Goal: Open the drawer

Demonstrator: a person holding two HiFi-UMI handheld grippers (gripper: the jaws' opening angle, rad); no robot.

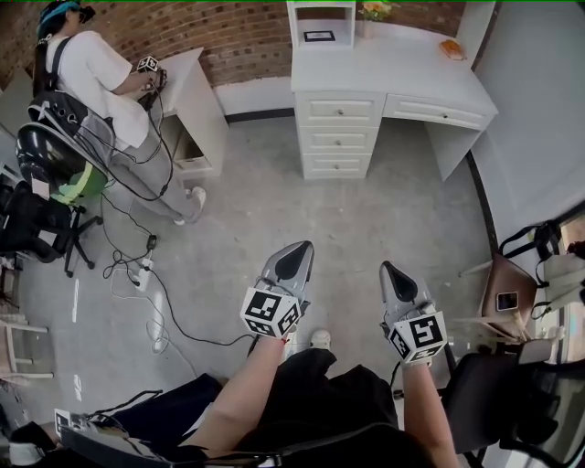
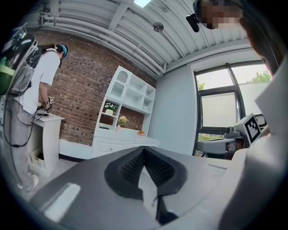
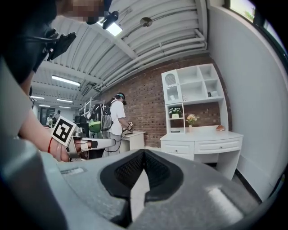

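Across the grey floor point(image 1: 366, 228), against the brick wall point(image 1: 238, 37), facing a white desk point(image 1: 384, 69) with its drawer stack point(image 1: 338, 137) at the left end, all three fronts sitting flush and shut. Showing a wider drawer point(image 1: 434, 112) lying closed just beside the stack, over the knee space. Carrying a white hutch point(image 1: 320, 23) at the desk's back left, flowers point(image 1: 375, 9) beside it and a small orange object point(image 1: 451, 48) near the far right corner.

Holding the left gripper point(image 1: 300, 249) and the right gripper point(image 1: 390, 270) side by side, well apart from the desk, both pointing toward it. Pressing each pair of jaws together with nothing between them, as both gripper views are showing.

Looking over open floor running from the grippers to the drawer fronts.

Sharing the room on the left with another person point(image 1: 91, 64) bending over a second white desk point(image 1: 196, 101), with cables point(image 1: 119, 263) trailing over the floor to a power strip point(image 1: 142, 272) and a black chair point(image 1: 37, 224) sitting near the left edge. Closing in on the right with a pale wall point(image 1: 530, 137) running down past the desk's end, and lower down a small brown table point(image 1: 498, 274) bearing a phone point(image 1: 506, 300), near the right gripper.
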